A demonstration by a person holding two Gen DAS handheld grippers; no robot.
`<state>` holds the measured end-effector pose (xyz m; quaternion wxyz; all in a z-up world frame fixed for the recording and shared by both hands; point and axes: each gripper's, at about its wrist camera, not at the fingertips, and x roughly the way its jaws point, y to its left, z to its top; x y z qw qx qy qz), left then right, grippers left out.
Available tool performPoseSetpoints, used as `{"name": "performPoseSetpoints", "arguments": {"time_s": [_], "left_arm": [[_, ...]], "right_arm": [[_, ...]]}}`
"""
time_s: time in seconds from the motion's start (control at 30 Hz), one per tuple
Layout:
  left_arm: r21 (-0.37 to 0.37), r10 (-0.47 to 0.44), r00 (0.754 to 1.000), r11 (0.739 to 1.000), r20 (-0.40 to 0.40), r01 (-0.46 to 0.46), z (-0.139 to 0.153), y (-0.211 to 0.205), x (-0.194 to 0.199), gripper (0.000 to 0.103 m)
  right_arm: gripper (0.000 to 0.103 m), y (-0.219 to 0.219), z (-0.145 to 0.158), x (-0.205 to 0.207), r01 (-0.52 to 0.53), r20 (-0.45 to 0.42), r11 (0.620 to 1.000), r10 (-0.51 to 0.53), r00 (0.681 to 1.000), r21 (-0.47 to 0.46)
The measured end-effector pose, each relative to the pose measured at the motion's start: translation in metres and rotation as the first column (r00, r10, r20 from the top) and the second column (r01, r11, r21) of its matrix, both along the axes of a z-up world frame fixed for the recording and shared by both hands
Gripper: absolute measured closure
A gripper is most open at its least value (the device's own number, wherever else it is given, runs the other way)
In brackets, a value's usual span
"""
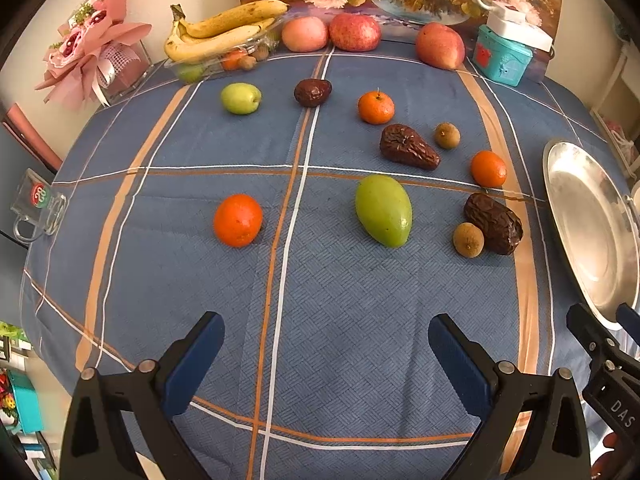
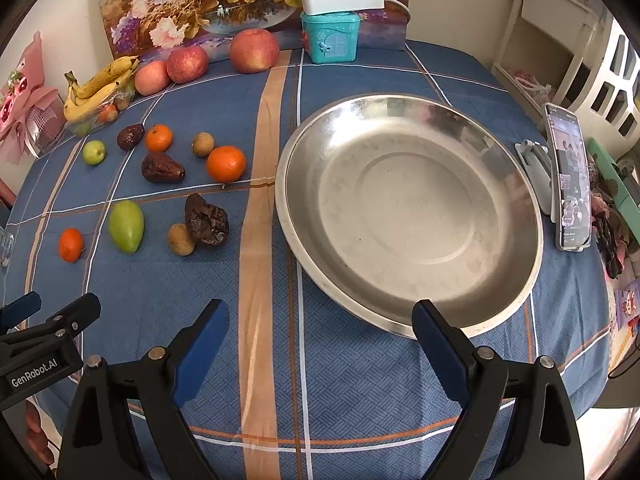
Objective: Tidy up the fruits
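Note:
Small fruits lie scattered on the blue checked tablecloth: a large green fruit (image 1: 384, 210), a tangerine (image 1: 238, 220) at front left, two more tangerines, three wrinkled dark dates (image 1: 494, 223), two brown longans (image 1: 468, 240) and a small green fruit (image 1: 241, 98). An empty steel plate (image 2: 408, 216) sits to their right. My left gripper (image 1: 326, 332) hovers open over bare cloth, short of the fruits. My right gripper (image 2: 320, 320) is open too, just before the plate's near rim, with nothing between its fingers.
Bananas (image 1: 224, 32) on a clear tray and three apples (image 1: 354, 32) line the back edge before a flower painting. A teal box (image 2: 330, 38) stands at back right, a phone on a stand (image 2: 568, 176) to the plate's right, and a pink bouquet (image 1: 92, 40) at far left.

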<state>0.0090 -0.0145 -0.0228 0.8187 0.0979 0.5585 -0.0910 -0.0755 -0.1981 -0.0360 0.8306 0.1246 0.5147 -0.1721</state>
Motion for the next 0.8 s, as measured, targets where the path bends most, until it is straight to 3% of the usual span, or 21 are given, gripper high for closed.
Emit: {"name": "performPoseSetpoints", "arguments": {"time_s": [0.8], "left_arm": [[-0.001,0.014,1.000,1.000,0.009,-0.014,0.0019,-0.0009,-0.0009,0.000]], "right_arm": [[0.010,-0.0016,-0.0009,0.0001,0.009,-0.003,1.000,-0.009,1.000,0.003]]}}
